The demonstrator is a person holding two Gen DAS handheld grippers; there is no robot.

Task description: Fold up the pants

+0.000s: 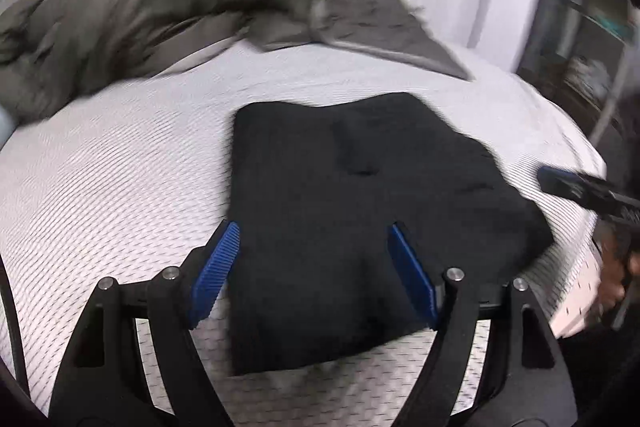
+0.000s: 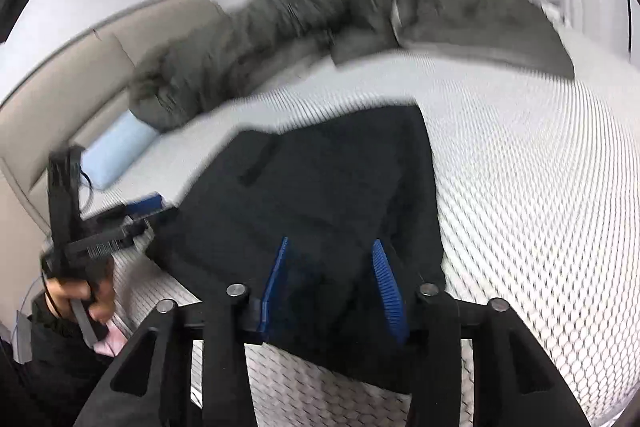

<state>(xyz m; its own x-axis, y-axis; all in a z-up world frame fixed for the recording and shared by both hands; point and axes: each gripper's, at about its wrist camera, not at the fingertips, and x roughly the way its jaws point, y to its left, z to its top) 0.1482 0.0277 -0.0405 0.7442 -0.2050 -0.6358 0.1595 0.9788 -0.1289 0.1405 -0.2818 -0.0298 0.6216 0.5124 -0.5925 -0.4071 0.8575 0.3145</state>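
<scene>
Black pants (image 1: 360,211): folded, flat on the white quilted mattress (image 1: 120,179), directly ahead of both grippers. Left gripper (image 1: 314,275): jaws wide apart, nothing gripped. Right gripper (image 2: 332,283): jaws partly apart over the fabric; seemingly not pinching it, though blur hinders certainty. Grey duvet (image 1: 140,15): bunched beyond the pants.

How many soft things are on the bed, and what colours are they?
Black: 1, the folded pants
Grey-green: 1, the bunched-up blanket
Light blue: 1, the pillow
Total: 3 on the white mattress
</scene>
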